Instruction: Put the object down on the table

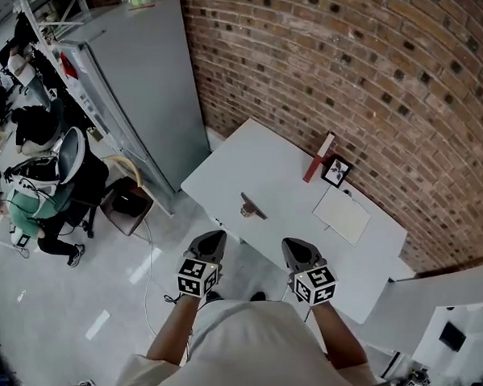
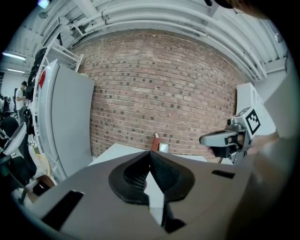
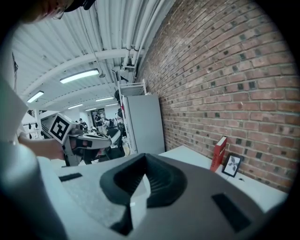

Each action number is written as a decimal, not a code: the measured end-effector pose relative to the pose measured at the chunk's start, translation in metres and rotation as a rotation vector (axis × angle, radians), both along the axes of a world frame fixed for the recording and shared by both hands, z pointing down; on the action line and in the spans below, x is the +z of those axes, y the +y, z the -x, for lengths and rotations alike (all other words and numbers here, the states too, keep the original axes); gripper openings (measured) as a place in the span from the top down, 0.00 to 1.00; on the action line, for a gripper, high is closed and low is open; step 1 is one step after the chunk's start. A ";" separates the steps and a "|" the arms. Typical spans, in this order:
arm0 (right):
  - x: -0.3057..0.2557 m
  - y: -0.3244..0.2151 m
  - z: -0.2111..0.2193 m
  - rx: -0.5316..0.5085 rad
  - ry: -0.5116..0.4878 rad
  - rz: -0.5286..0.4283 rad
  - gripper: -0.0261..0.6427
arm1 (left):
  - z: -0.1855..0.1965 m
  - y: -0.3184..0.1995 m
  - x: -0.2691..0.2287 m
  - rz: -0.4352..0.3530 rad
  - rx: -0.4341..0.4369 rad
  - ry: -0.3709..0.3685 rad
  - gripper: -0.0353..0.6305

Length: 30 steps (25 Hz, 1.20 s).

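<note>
The left gripper (image 1: 214,236) and right gripper (image 1: 293,245) hang side by side, jaws together on nothing, near the white table (image 1: 259,151) bearing a small brown object (image 1: 251,208).

The table (image 1: 256,157) is seen steeply from high above in the head view. It is faced low and close from both gripper views; wall (image 1: 340,62) and book (image 1: 314,166) are shared.

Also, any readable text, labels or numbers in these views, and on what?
None readable.
Red upright book by the brick wall: any print too small to tell.
Black-framed picture: leaf image, no words visible.
Black-and-white marker cubes: patterns only, no letters.
</note>
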State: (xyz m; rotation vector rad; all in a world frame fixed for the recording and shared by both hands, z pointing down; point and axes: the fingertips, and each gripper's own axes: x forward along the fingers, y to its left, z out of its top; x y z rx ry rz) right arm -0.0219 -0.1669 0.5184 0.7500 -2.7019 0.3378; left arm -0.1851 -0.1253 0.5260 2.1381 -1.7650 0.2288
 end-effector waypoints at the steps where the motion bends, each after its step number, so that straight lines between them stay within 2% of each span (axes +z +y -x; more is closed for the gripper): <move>1: -0.003 0.001 0.002 0.009 -0.005 -0.006 0.96 | 0.002 0.002 -0.004 -0.009 0.008 0.006 0.96; 4: -0.011 0.004 0.009 0.047 -0.028 -0.013 0.96 | 0.005 0.007 -0.014 -0.032 0.047 0.016 0.96; 7: -0.019 0.005 0.016 0.066 -0.053 -0.035 0.96 | 0.010 0.008 -0.022 -0.049 0.088 -0.007 0.96; 12: -0.027 0.009 0.027 0.091 -0.068 -0.047 0.96 | 0.019 0.013 -0.030 -0.062 0.117 0.004 0.96; 22: -0.033 0.014 0.040 0.095 -0.064 -0.061 0.96 | 0.034 0.018 -0.034 -0.073 0.124 0.020 0.96; 30: -0.037 0.017 0.049 0.055 -0.058 -0.079 0.96 | 0.040 0.017 -0.037 -0.081 0.118 0.032 0.96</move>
